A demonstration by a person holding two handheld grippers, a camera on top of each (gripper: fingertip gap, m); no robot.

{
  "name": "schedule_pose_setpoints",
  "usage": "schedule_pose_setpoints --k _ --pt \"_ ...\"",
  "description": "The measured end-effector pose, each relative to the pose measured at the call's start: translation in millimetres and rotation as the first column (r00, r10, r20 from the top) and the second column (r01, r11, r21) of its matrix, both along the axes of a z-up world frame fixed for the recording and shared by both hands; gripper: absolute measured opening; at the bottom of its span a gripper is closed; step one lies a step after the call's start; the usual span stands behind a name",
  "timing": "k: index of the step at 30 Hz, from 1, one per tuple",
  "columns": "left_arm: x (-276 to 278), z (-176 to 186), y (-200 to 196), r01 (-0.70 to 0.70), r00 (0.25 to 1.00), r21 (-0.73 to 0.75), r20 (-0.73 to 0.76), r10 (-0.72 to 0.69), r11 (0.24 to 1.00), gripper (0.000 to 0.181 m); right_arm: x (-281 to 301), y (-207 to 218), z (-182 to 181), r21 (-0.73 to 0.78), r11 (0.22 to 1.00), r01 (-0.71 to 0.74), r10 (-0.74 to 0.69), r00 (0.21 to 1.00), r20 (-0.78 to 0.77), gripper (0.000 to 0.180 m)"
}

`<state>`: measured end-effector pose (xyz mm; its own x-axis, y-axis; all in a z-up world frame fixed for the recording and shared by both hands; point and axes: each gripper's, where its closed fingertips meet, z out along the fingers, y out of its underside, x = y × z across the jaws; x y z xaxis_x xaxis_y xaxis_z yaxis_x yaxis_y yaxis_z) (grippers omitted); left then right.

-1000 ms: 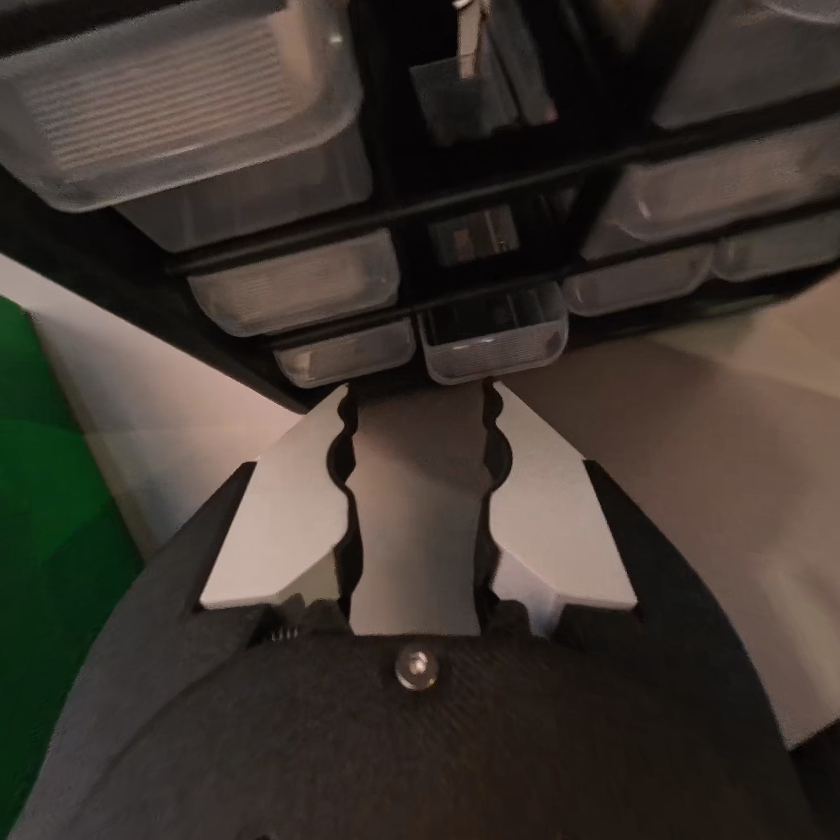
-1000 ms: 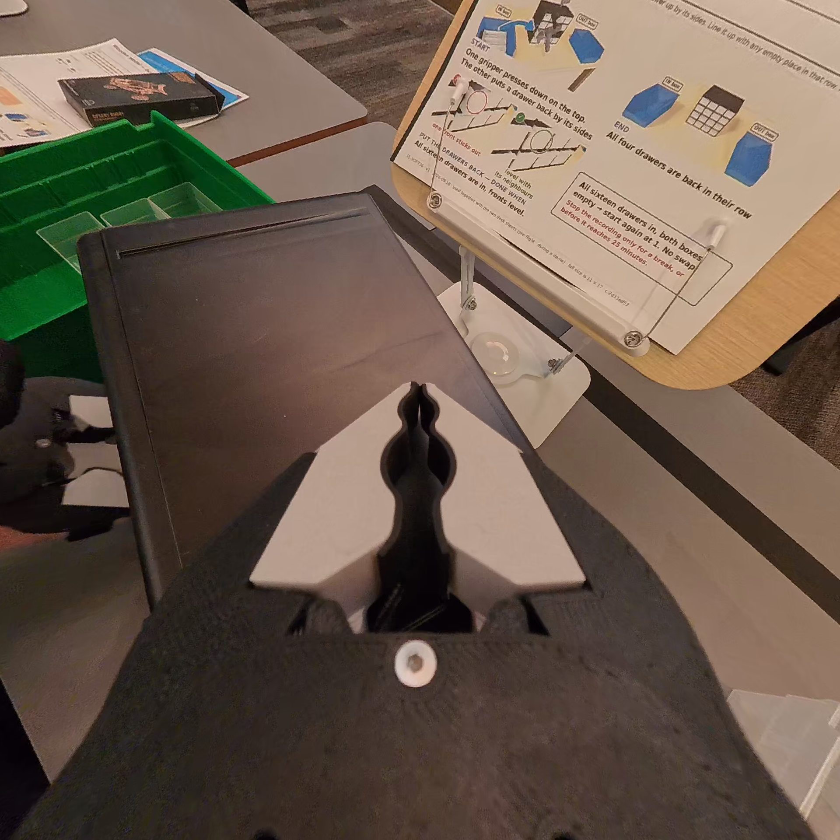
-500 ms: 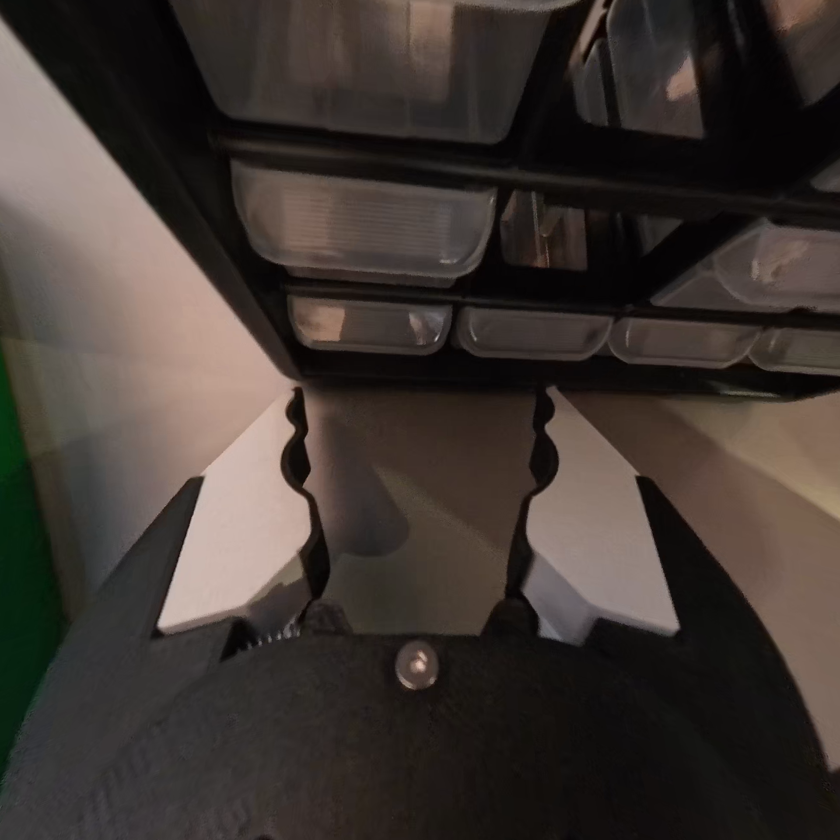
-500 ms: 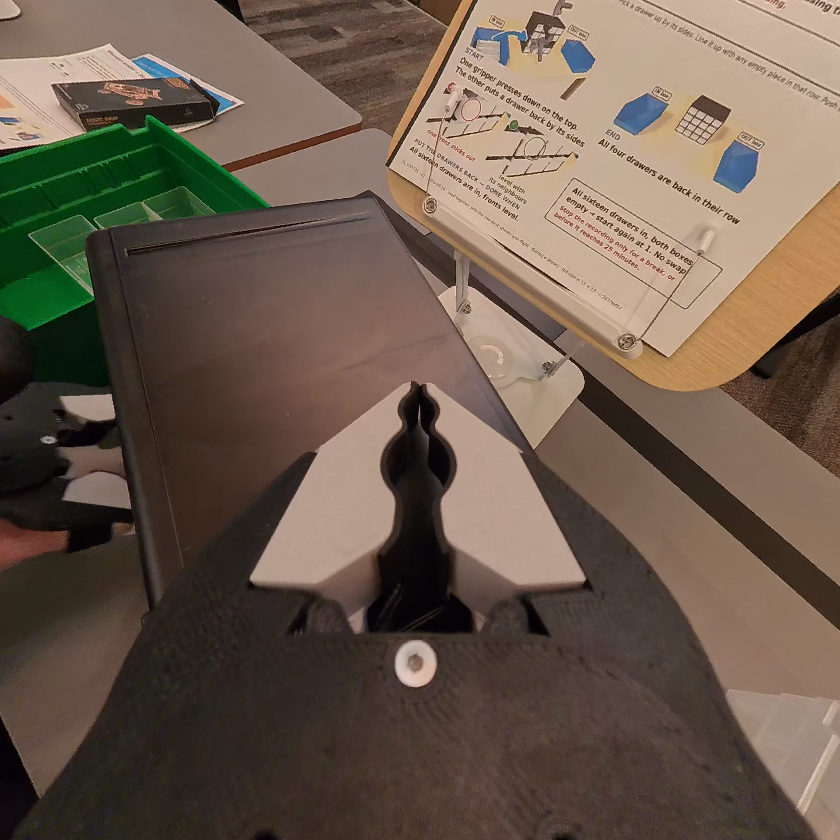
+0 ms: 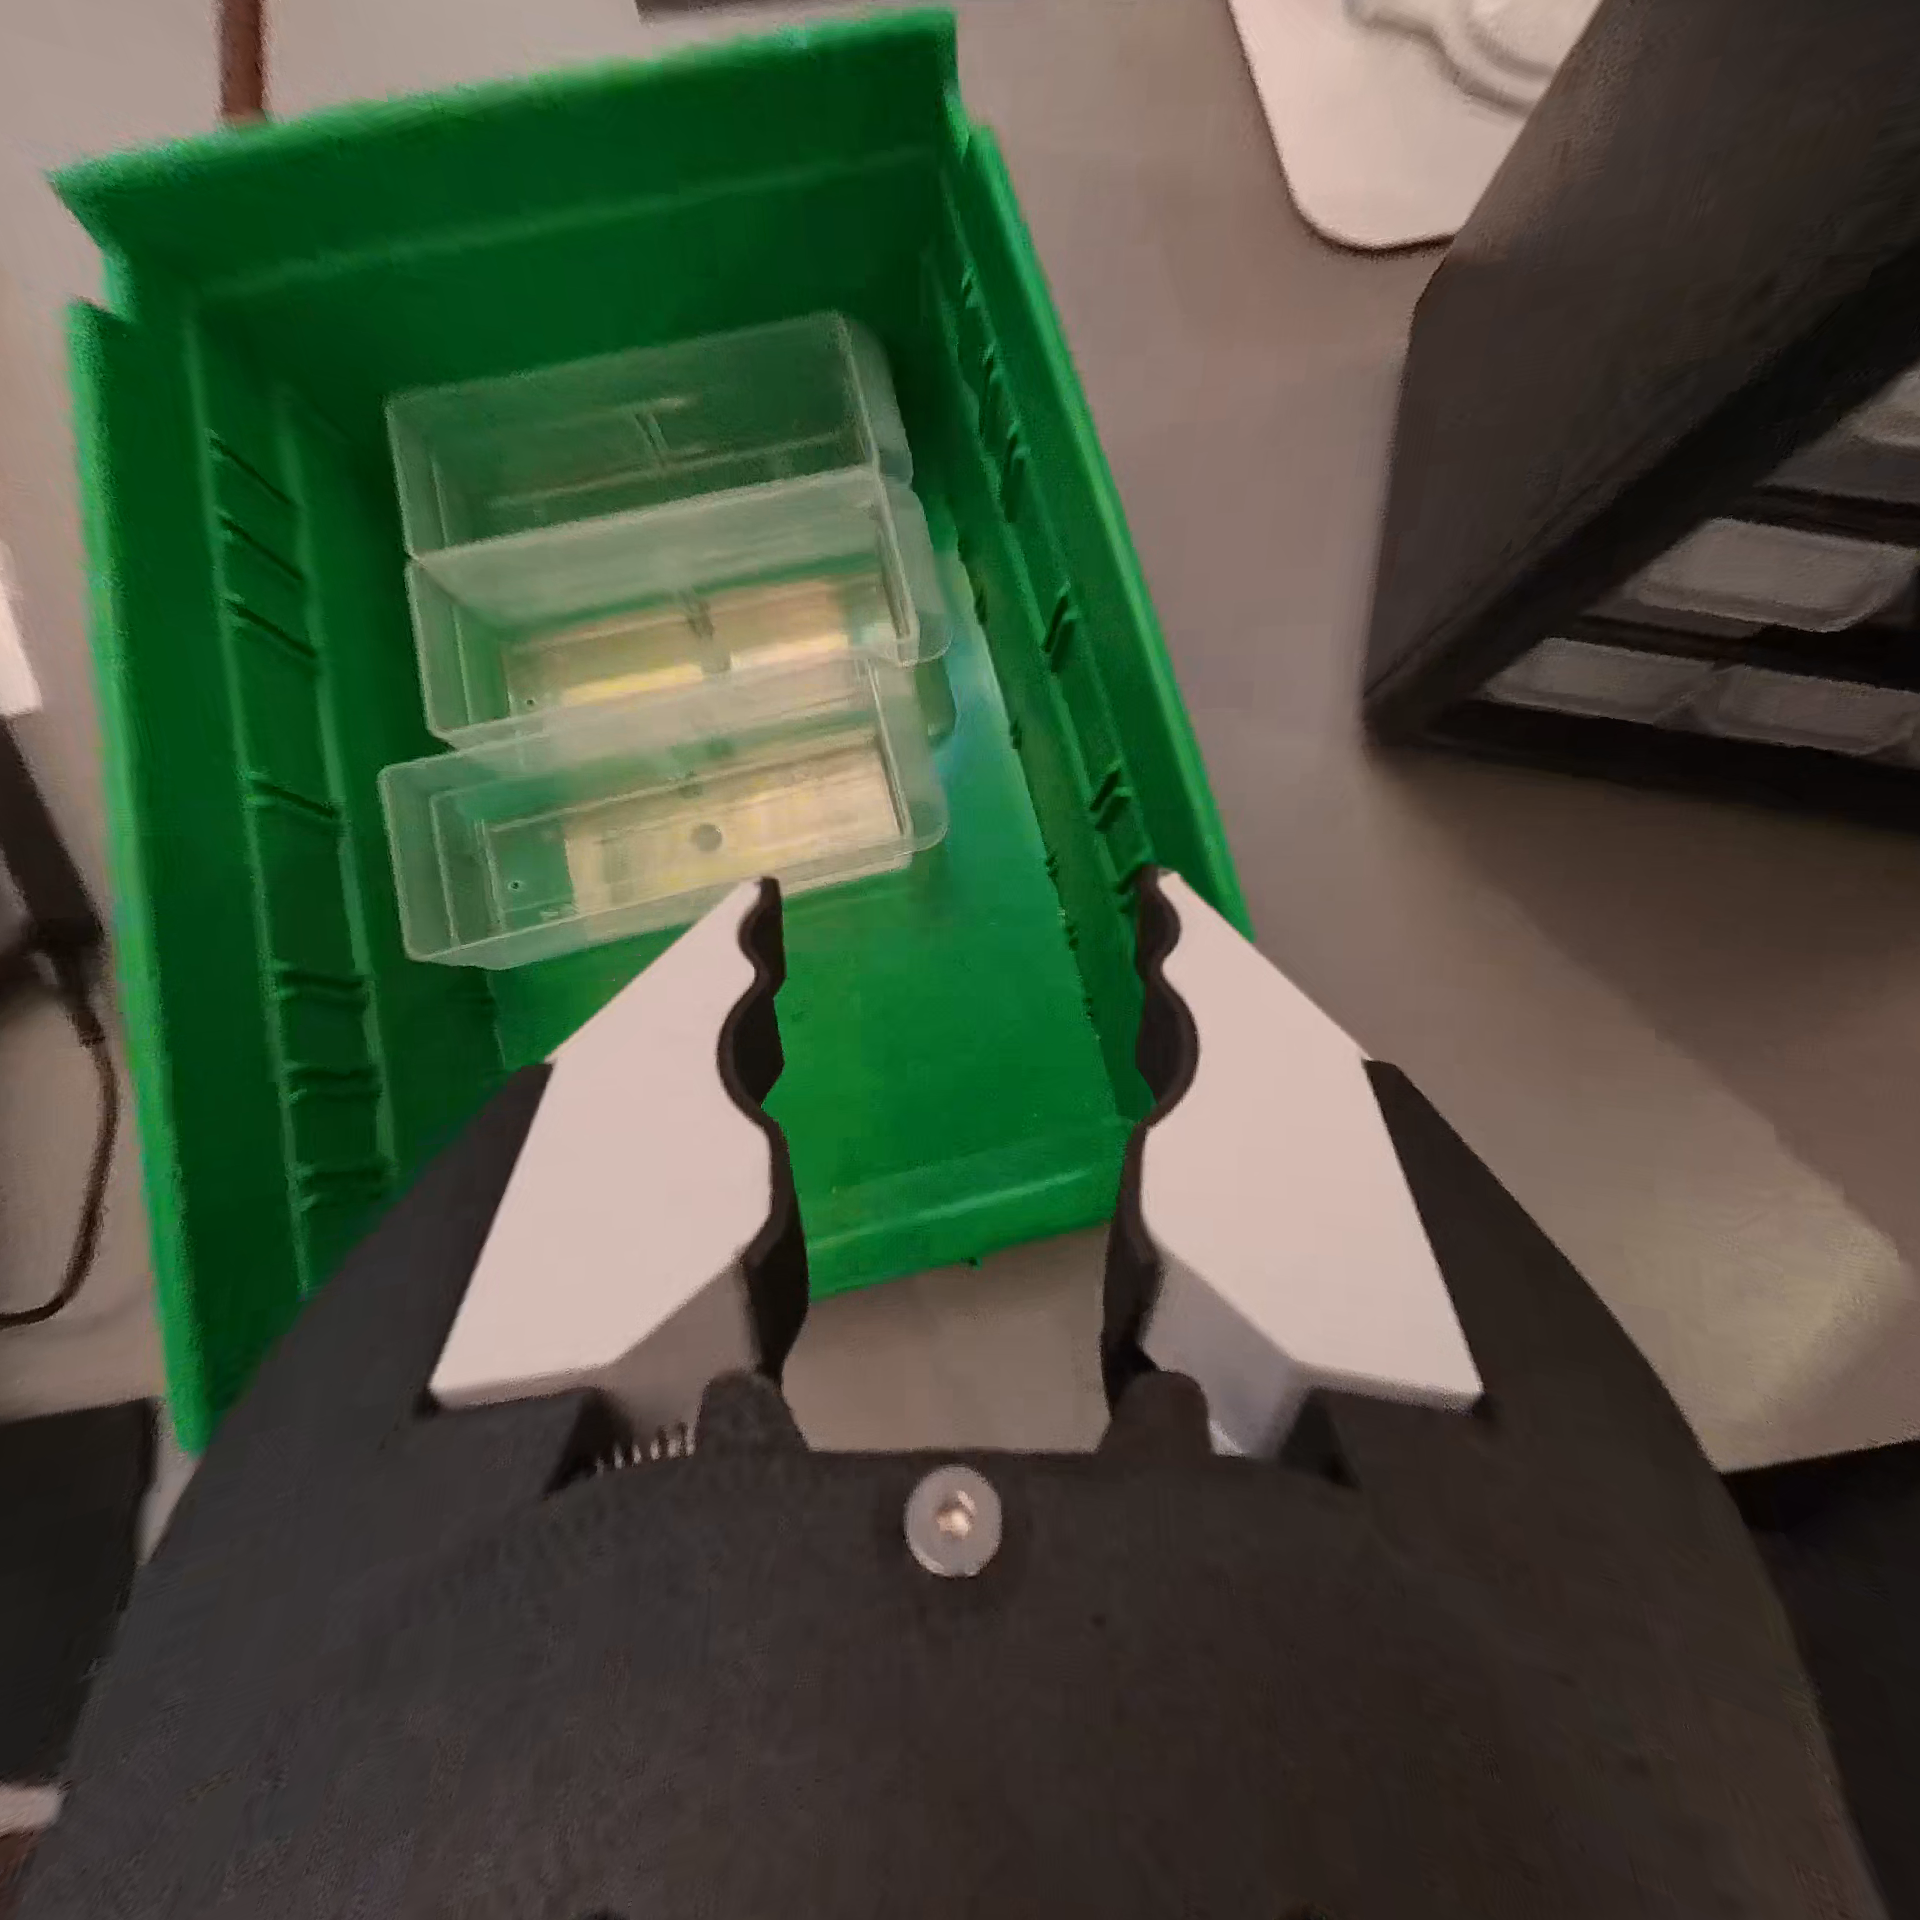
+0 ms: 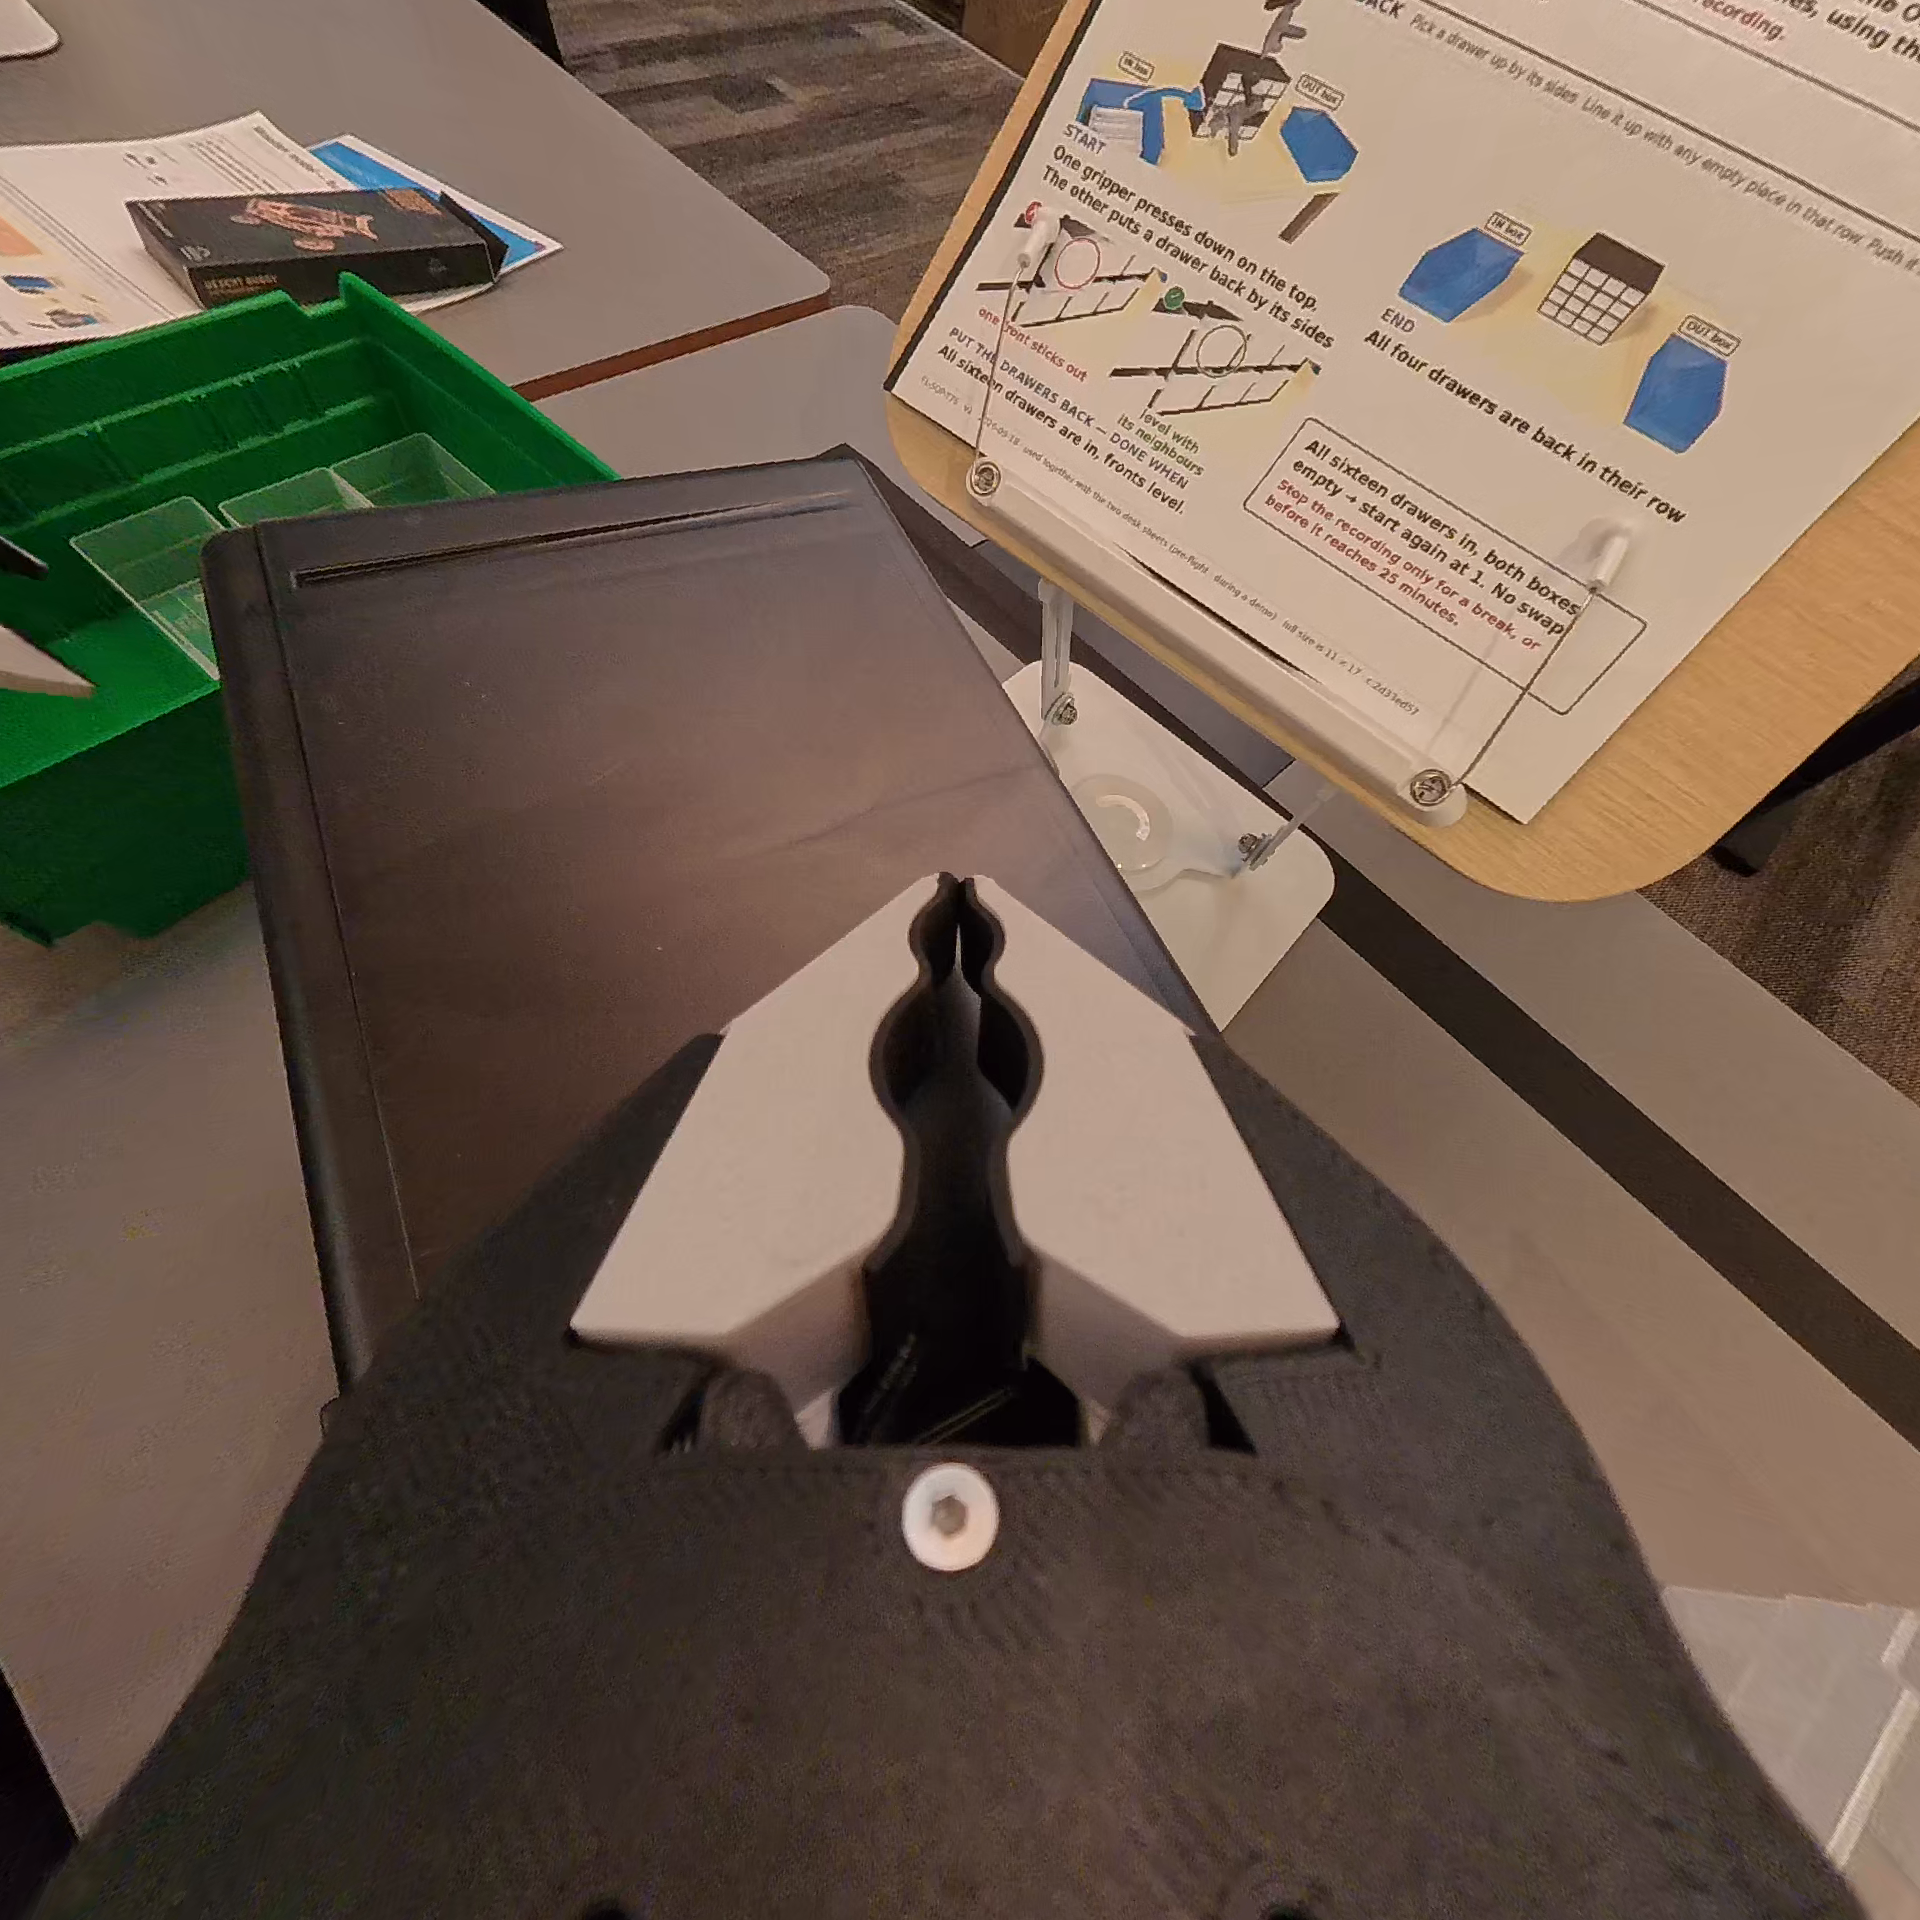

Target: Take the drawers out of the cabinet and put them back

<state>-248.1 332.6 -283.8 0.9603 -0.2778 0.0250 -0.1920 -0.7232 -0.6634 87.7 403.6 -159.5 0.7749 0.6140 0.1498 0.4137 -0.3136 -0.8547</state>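
My left gripper [image 5: 951, 894] is open and empty, held over the near end of a green bin [image 5: 582, 239]. Three clear drawers [image 5: 665, 727] lie in the bin, just beyond the left fingertip. The black cabinet [image 5: 1662, 343] stands to the right with clear drawers in its slots. My right gripper [image 6: 956, 888] is shut and empty, its tips on the flat black top of the cabinet [image 6: 623, 779]. The green bin [image 6: 125, 727] with its drawers also shows at the left of the right wrist view, with the left gripper's fingertip [image 6: 42, 670] over it.
An instruction sheet on a wooden board [image 6: 1455, 364] stands on a white stand behind the cabinet. A dark box [image 6: 312, 244] and papers lie on the far table. A clear container [image 6: 1808, 1766] sits at the lower right. A white object [image 5: 1382, 114] lies beyond the bin.
My left gripper has swung away from the cabinet's lower drawer fronts to the left, over the green bin, and stays open. The right gripper has stayed shut on the cabinet top.
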Motion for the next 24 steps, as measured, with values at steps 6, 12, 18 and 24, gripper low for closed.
schedule_pose_setpoints --k 6,12,18,24 --pt "-3.3 -47.0 37.0 0.008 0.998 -0.085 -0.057 -0.013 0.996 0.058 0.1 0.0 0.2 0.003 1.0 0.0 0.0 1.0 0.0 0.0" --pt "1.0 -84.2 52.6 0.092 0.97 -0.179 -0.208 -0.129 0.98 0.015 -0.1 -0.1 0.6 0.007 1.0 -0.003 0.003 1.0 -0.004 0.0" --pt "3.5 -75.3 41.1 0.139 0.967 -0.157 -0.192 -0.169 0.978 0.013 -0.3 -0.6 1.5 0.024 1.0 -0.006 0.007 1.0 -0.001 0.0" --pt "12.2 -28.4 10.4 0.253 0.938 -0.077 -0.227 -0.264 0.964 0.011 -0.7 -0.9 1.8 0.026 1.0 -0.016 0.016 1.0 -0.007 0.0"
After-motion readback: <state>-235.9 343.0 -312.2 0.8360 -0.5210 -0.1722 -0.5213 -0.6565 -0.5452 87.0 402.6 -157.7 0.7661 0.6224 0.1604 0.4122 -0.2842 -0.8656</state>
